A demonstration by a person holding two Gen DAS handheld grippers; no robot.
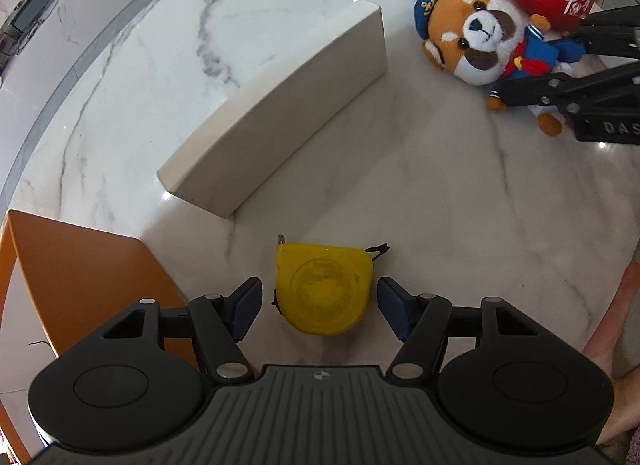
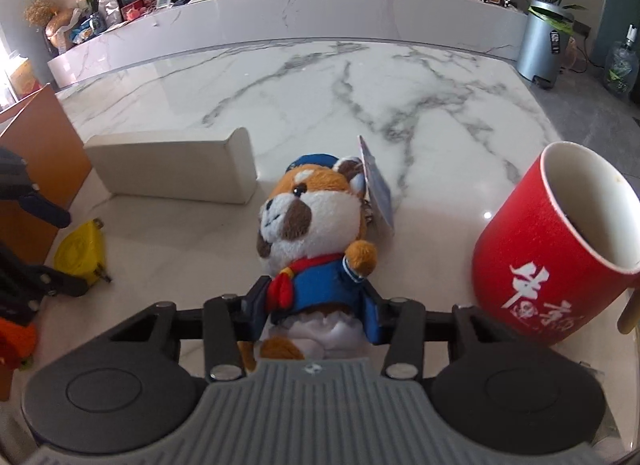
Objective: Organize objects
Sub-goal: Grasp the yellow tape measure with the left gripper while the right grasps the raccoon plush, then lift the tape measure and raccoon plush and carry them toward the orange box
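Yellow tape measure (image 1: 323, 292) lies flat on the marble table (image 1: 460, 225), directly ahead of the left gripper (image 1: 319, 301) and centred in its gap. The jaws stand spread, one blue pad (image 1: 246, 305) on each flank of the case, with a visible sliver of table between pad and plastic on both sides; no contact seen. The case is roughly as wide as it is deep, so no long axis governs the grasp. Its flat side faces up and the pads face its curved edges. Judgement: the left gripper is the nearer by far and needs only to close; the rounded edges may let the case slip forward out of the pads.

The plush (image 2: 316, 233) lies on its back well to the right, head away from the right gripper (image 2: 316, 305), body axis running along the fingers. The right jaws are pressed against the blue torso on both sides, pinching the plush at the waist.

A white box (image 1: 280, 113) lies on its side between the two items. A red mug (image 2: 552, 249) stands just beside the plush on the right. An orange box (image 1: 80, 281) sits left of the tape measure, close by, a probable destination.
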